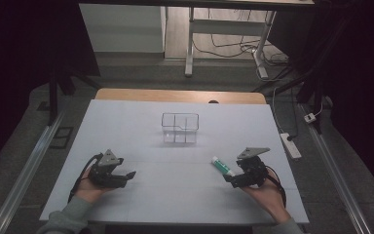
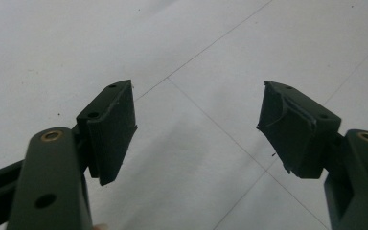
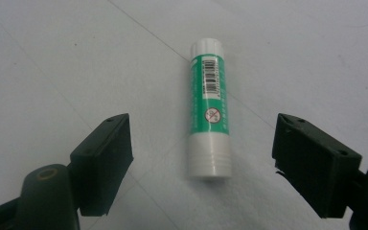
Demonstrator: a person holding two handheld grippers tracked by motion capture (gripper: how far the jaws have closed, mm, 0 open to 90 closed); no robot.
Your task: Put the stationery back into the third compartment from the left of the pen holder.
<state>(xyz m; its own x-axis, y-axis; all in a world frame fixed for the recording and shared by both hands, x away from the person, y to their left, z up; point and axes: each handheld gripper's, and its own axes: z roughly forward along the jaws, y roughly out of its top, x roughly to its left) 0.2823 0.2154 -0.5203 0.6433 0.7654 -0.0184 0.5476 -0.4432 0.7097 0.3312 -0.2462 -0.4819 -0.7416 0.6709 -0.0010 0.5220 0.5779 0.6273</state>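
Observation:
A green and white glue stick (image 1: 222,165) lies flat on the white table, just ahead of my right gripper (image 1: 230,179). In the right gripper view the glue stick (image 3: 210,108) lies lengthwise a little beyond the two jaws, its white cap end nearest me; my right gripper (image 3: 202,158) is open and holds nothing. My left gripper (image 1: 129,175) rests low at the table's front left, held in a hand. Its jaws stand wide apart over bare table in the left gripper view, so my left gripper (image 2: 196,129) is open and empty.
A clear plastic box (image 1: 179,127) with inner compartments stands at the middle of the white table top (image 1: 175,195), farther back. A power strip (image 1: 290,145) and cables lie on the floor to the right. Desk legs stand beyond the table.

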